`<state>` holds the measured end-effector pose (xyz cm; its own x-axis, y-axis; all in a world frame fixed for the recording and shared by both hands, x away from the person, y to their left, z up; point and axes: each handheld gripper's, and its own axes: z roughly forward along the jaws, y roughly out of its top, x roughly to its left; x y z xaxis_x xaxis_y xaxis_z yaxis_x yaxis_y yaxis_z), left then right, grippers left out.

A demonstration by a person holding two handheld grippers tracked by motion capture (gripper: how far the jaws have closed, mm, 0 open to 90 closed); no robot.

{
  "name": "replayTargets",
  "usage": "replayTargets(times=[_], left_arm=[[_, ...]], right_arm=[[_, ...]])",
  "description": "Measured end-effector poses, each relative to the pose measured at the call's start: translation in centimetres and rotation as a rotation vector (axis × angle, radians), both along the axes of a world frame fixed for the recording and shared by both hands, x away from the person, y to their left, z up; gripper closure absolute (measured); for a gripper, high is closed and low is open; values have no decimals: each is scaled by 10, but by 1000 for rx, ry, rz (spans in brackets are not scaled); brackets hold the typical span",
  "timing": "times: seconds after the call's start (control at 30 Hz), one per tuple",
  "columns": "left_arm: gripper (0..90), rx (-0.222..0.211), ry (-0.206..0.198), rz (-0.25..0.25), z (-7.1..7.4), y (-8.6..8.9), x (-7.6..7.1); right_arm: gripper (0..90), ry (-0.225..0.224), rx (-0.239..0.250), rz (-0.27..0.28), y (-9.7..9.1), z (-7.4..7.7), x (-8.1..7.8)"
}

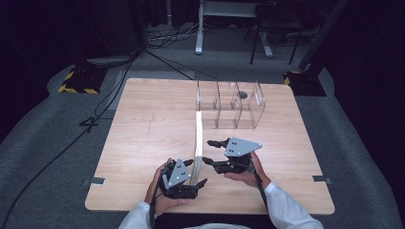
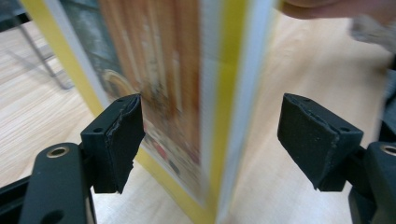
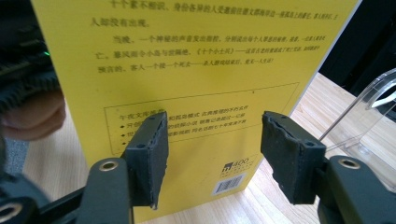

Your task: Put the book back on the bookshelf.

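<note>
Book [image 1: 198, 138] upright on edge mid-table [image 1: 143, 124], between left gripper [image 1: 193, 172] and right gripper [image 1: 213, 151], seen from above as a thin pale strip. Closer in, from left gripper [image 2: 210, 135]: book's [image 2: 177, 93] yellow-edged cover and spine between spread jaws, neither pad pressing, released. From right gripper [image 3: 212, 154]: yellow back cover [image 3: 196, 70] with print and barcode; jaws apart, unclenched, facing it. Clear rack [image 1: 231, 105] behind.

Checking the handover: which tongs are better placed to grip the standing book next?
Probably left. The left tongs already straddle the book edge, jaws open either side. The right tongs only face its yellow back cover, so they would need to turn first.
</note>
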<state>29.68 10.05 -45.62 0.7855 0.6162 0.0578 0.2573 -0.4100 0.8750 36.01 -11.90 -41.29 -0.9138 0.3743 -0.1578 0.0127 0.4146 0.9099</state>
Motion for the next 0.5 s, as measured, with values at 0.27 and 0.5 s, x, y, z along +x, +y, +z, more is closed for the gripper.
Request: replayTargets(times=[0.27, 0.5], left_arm=[[390, -14, -26, 72, 0, 2, 6], [656, -4, -46, 116, 2, 12, 4]], right_arm=[[405, 13, -2, -16, 4, -1, 6], [391, 41, 8, -44, 3, -3, 14]])
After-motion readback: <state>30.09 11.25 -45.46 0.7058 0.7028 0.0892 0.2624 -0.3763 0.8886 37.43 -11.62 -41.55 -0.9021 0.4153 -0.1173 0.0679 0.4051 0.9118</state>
